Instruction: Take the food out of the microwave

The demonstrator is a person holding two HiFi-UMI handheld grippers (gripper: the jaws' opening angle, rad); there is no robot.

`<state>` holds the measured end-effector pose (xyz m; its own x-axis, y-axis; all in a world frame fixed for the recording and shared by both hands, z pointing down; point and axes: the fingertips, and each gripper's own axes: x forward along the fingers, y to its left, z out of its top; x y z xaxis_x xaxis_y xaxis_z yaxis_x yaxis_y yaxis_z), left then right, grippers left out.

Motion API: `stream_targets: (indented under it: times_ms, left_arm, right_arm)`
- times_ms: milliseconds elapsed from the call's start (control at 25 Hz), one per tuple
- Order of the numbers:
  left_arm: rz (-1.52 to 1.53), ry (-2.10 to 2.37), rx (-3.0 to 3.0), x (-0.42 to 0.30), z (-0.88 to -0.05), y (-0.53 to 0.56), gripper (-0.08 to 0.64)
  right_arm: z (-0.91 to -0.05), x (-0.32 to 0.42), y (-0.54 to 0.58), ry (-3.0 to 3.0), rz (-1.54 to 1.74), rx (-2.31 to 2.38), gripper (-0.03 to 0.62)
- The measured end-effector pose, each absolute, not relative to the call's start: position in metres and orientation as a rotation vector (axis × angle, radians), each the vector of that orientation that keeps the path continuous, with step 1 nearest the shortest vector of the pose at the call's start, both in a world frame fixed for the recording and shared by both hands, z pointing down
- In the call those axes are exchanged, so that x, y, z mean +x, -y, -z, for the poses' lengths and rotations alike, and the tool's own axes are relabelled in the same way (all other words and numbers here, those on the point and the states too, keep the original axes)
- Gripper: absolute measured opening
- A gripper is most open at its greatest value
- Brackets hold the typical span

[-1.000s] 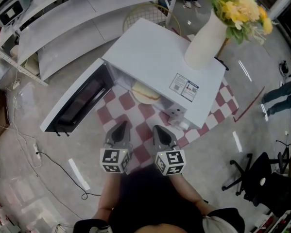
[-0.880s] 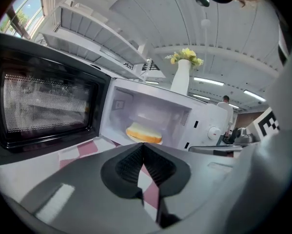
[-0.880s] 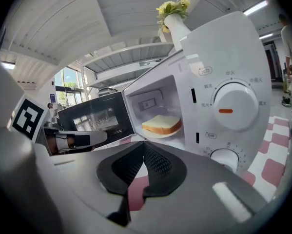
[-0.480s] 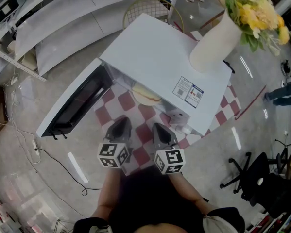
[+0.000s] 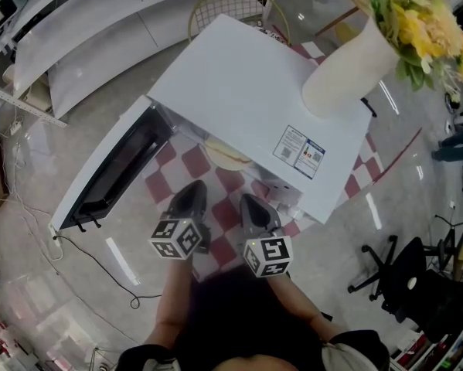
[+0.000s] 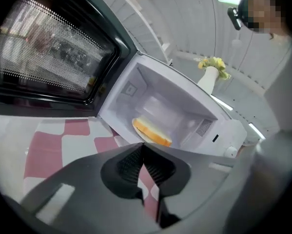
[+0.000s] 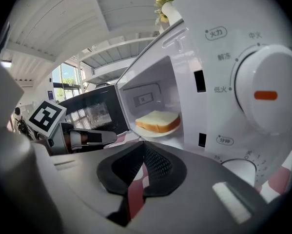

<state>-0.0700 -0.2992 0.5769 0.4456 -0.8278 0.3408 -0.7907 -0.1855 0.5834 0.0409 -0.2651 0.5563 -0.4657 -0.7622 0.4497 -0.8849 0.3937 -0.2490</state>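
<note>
A white microwave (image 5: 246, 107) stands with its door (image 5: 111, 168) swung wide open to the left. Inside, a slice of bread (image 5: 227, 154) lies on a white plate (image 7: 158, 131). Both gripper views show the bread (image 6: 150, 132) (image 7: 158, 121) straight ahead. My left gripper (image 5: 191, 195) and right gripper (image 5: 254, 205) sit side by side just in front of the opening, short of the plate. Each is shut with nothing between its jaws. The right gripper view shows the left gripper (image 7: 109, 138) at its left, by the door.
A white vase of yellow flowers (image 5: 339, 72) stands on the microwave's top. A red-and-white checked cloth (image 5: 196, 161) covers the table below. The control dial (image 7: 265, 95) is close on the right gripper's right. A black office chair (image 5: 405, 277) and a floor cable (image 5: 84, 257) lie nearby.
The left gripper has rolled, tilting its marker cube, and edged toward the microwave opening. The right gripper moved slightly forward. Both stayed shut.
</note>
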Motion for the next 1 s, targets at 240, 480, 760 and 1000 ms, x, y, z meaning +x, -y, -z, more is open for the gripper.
stream_targets:
  times_ms: [240,480,760,1000]
  left_arm:
    - [0.225,1.269,1.905,-0.065,-0.576,0.314,0.011]
    - [0.481,1.123,1.737,-0.071,-0.571,0.318,0.107]
    - [0.731,0.881,1.471,-0.067,-0.577,0.315,0.160]
    - [0.801,0.729,1.365,-0.053,-0.577,0.323,0.184]
  right_arm:
    - [-0.559,0.042,0.269,2.382,-0.678,1.447,0.000]
    - [-0.560,0.043,0.270,2.380,-0.677,1.444,0.000]
    - [-0.561,0.044,0.268,2.383,-0.679,1.439,0.000]
    - [-0.561,0.046,0.268,2.389,-0.685,1.440,0.000]
